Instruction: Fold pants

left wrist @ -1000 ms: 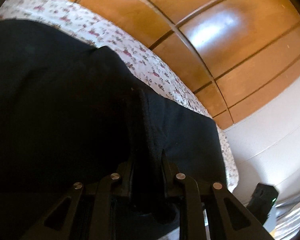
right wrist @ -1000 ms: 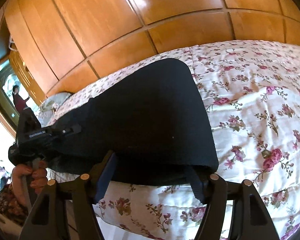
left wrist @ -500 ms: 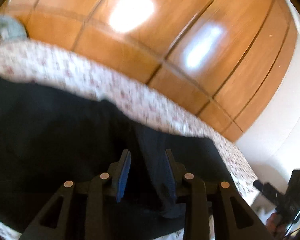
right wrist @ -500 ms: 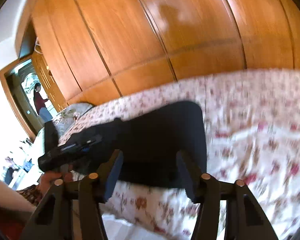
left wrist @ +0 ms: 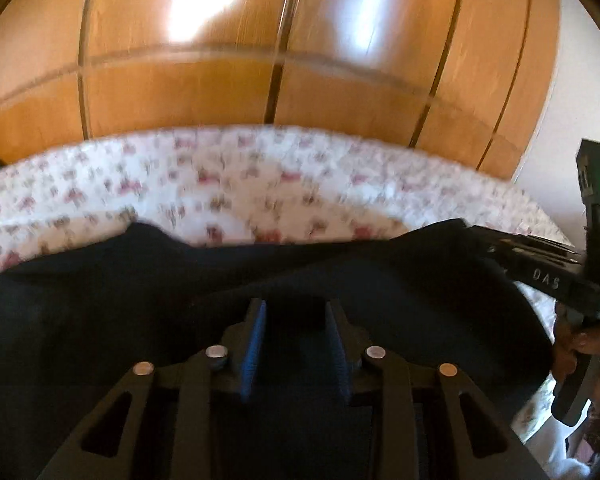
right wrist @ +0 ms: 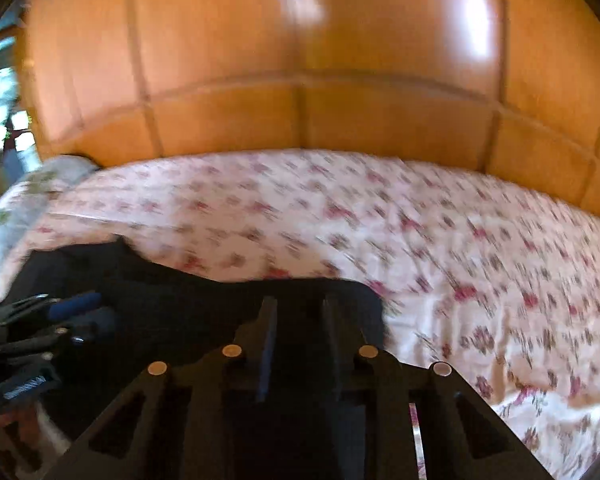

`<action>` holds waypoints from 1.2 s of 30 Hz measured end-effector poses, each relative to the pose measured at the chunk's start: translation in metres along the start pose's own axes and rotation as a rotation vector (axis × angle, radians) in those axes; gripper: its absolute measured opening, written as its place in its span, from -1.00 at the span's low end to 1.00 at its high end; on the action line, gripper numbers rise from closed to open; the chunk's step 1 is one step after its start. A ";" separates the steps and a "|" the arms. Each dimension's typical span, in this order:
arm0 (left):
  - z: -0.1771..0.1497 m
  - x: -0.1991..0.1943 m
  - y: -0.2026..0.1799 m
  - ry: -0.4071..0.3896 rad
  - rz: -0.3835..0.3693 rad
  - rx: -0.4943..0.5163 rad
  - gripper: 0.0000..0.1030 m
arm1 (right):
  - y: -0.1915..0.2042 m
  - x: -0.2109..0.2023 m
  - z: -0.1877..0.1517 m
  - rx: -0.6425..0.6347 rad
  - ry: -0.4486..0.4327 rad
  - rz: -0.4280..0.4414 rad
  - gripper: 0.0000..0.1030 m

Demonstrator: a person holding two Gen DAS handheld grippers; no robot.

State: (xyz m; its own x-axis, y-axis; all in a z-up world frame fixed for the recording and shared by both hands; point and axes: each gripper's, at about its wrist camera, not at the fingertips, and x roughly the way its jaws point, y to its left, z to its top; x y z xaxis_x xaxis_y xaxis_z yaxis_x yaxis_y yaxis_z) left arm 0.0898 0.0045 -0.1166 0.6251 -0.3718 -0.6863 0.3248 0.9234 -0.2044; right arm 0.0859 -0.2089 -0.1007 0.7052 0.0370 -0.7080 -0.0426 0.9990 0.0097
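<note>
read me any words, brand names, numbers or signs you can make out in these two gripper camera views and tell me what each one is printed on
"DAS": pale letters on the black body of the right gripper, seen at the right edge of the left wrist view.
Unreadable: a pale printed word on the black body of the left gripper, low at the left edge of the right wrist view, too blurred to read.
No text shows on the black pants, floral bedspread or wooden panels.

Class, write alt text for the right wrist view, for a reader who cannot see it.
The right gripper hovers with its jaws parted over the near edge of dark pants lying on a floral bedspread. The left gripper shows at the far left, and wooden wardrobe doors fill the background; the image is motion-blurred.
</note>
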 end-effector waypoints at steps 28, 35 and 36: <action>-0.090 -0.155 0.114 -0.314 0.071 -0.522 0.11 | 0.042 -0.044 -0.041 -0.008 -0.219 0.126 -0.32; -0.127 -0.207 0.171 -0.381 0.230 -0.728 0.18 | 0.100 -0.040 -0.068 -0.126 -0.122 0.290 -0.26; -0.134 -0.214 0.181 -0.388 0.261 -0.765 0.19 | 0.101 -0.032 -0.073 -0.117 -0.080 0.297 -0.17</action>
State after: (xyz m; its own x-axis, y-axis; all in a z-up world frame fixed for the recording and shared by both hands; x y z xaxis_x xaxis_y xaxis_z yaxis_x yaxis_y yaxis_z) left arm -0.0805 0.2638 -0.1007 0.8537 -0.0187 -0.5204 -0.3369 0.7422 -0.5794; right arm 0.0075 -0.1109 -0.1286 0.7032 0.3324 -0.6285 -0.3323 0.9351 0.1228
